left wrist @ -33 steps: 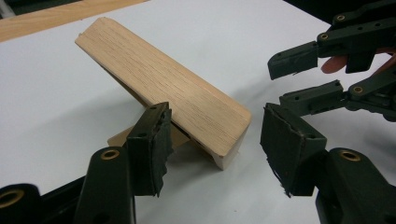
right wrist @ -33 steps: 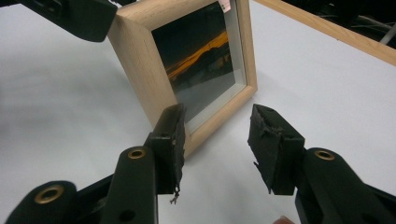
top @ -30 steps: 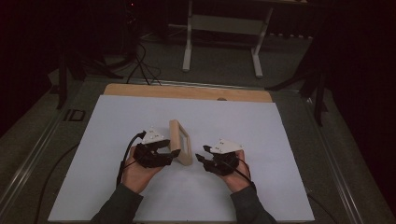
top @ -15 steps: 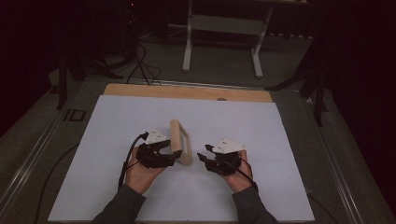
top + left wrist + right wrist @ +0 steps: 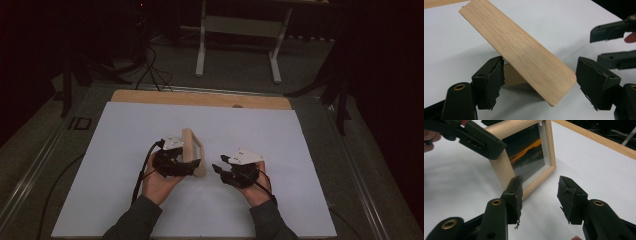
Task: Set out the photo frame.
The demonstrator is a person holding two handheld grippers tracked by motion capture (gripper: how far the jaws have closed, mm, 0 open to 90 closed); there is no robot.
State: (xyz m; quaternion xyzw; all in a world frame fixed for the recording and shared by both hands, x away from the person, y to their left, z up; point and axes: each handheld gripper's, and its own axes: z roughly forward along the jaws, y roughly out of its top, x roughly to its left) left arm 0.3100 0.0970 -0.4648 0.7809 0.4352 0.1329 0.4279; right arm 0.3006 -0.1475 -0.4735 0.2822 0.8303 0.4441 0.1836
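Note:
A light wooden picture frame (image 5: 192,150) stands on edge on the white sheet (image 5: 300,150). Its wooden side (image 5: 524,52) runs slantwise between the jaws of my left gripper (image 5: 189,166). Those jaws have just been opening and now stand open, with the right pad (image 5: 594,80) clear of the wood. My right gripper (image 5: 219,169) sits a short way to the frame's right, open with nothing between its pads (image 5: 541,185). In the right gripper view the frame's glass front (image 5: 529,152) shows a dark picture with an orange streak, and a jaw of the left gripper (image 5: 479,140) lies over the frame's top.
A wooden board edge (image 5: 200,98) borders the sheet's far side. Beyond it stand white desk legs (image 5: 202,45) on a dark floor. Black cables (image 5: 142,170) trail from the left gripper over the sheet.
The left gripper's jaws have spread apart around the frame and the left hand has shifted slightly. The frame stays standing in the same place. The right gripper has not moved.

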